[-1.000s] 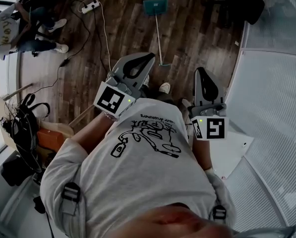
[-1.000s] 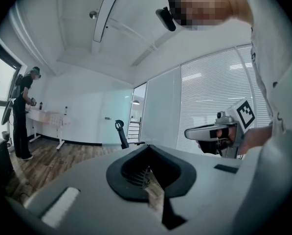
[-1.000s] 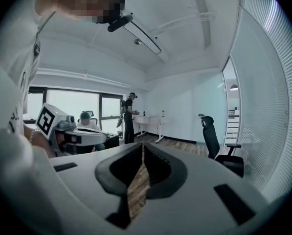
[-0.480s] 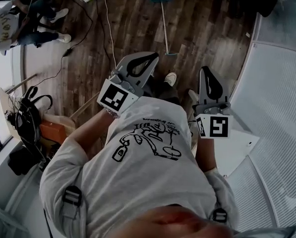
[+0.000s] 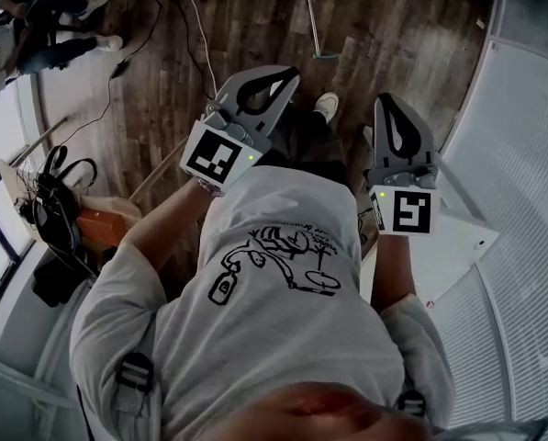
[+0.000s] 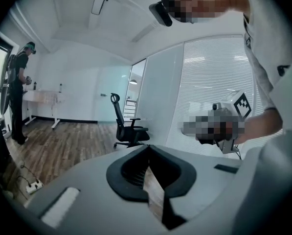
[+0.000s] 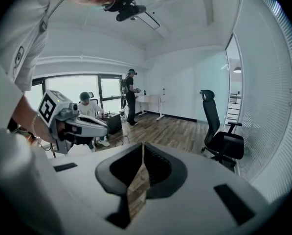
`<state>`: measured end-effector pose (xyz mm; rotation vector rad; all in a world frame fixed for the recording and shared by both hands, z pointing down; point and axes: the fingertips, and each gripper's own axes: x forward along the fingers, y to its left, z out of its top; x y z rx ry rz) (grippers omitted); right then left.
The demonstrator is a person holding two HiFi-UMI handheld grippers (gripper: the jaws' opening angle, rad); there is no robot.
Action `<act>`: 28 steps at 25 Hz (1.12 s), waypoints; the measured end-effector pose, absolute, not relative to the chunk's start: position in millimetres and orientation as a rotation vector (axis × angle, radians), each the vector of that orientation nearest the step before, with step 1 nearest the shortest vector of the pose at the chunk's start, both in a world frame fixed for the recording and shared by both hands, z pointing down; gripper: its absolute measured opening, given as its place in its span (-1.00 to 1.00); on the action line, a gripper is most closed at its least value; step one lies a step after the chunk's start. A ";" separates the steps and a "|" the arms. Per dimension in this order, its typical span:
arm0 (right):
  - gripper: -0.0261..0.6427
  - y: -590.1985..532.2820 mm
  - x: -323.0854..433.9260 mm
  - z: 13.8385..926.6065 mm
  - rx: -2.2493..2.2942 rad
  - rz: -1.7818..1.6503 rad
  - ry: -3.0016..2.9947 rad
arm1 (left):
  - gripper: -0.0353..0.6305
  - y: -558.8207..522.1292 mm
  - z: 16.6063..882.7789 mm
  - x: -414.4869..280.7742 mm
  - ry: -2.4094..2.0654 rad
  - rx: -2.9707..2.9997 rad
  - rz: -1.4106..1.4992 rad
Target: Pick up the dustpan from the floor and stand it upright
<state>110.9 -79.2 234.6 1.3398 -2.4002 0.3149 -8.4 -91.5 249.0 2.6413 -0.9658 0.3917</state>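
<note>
Dustpan: only its thin long handle shows, lying flat on the wooden floor at the top centre of the head view. The pan end is cut off by the top edge. Its near end lies just above the person's white shoe. Neither gripper view shows the dustpan.

Left tool and right tool sit at mid frame, well short of the handle. Both are pressed together and pinch nothing: in the left gripper view the tips meet with only floor behind, and in the right gripper view it is the same.

Likely risks:
- Either tool must spread before it reaches the handle. If it arrives closed, it just pushes or rolls the handle along the floor.
- The handle is thin and flat on the boards, so the jaws may scrape the floor or close above it and miss.
- A grip at the near end leaves the pan far out as a lever, so it could swing, twist in the pads or drop.
- The shoe is close to the handle end and a step forward could kick it.
- Once stood up, the dustpan may topple if the pan base isn't flat.
</note>
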 end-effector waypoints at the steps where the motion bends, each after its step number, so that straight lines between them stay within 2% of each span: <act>1: -0.89 -78.6 111.3 243.9 1.332 0.322 -2.394 | -0.88 -89.5 258.0 -6.5 -0.954 2.638 0.397; 28: -0.88 -63.2 106.3 520.9 1.150 0.481 -2.253 | -0.88 -64.6 534.7 -6.4 -0.758 2.618 0.672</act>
